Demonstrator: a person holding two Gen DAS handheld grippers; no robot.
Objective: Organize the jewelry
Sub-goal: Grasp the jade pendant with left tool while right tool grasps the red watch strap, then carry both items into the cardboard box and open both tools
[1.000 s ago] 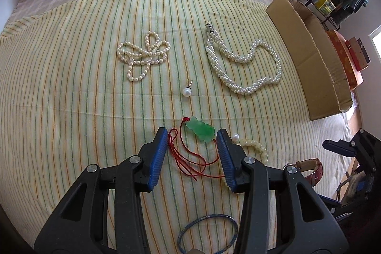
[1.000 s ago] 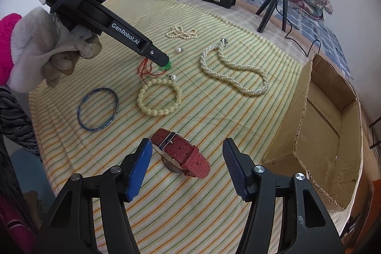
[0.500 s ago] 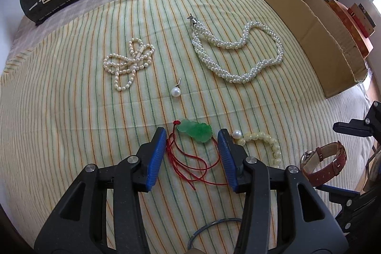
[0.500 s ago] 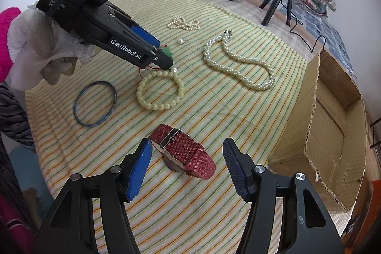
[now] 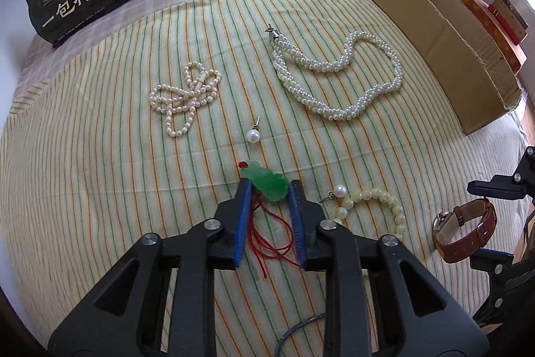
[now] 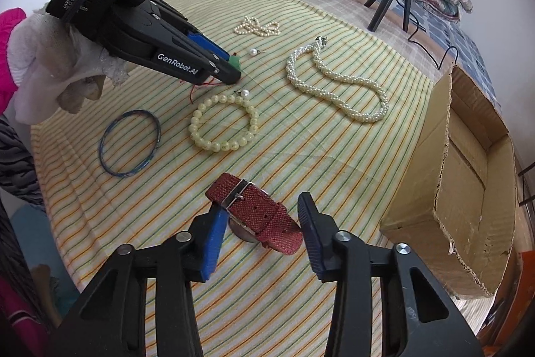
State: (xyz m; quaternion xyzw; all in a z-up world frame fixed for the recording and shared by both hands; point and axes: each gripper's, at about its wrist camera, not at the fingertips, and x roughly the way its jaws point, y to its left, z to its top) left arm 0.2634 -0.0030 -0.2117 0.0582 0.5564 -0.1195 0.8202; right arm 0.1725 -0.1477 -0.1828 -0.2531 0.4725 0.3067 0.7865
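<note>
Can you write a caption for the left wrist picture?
Left gripper closing around a green pendant on a striped cloth strewn with pearls.

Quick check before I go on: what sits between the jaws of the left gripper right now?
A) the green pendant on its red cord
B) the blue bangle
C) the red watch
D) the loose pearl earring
A: the green pendant lies between the jaws of the left gripper, with its red cord trailing back between them.

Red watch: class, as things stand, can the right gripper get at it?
Probably yes. The right gripper is open with the red watch lying between its fingers on the striped cloth; nothing blocks it.
</note>
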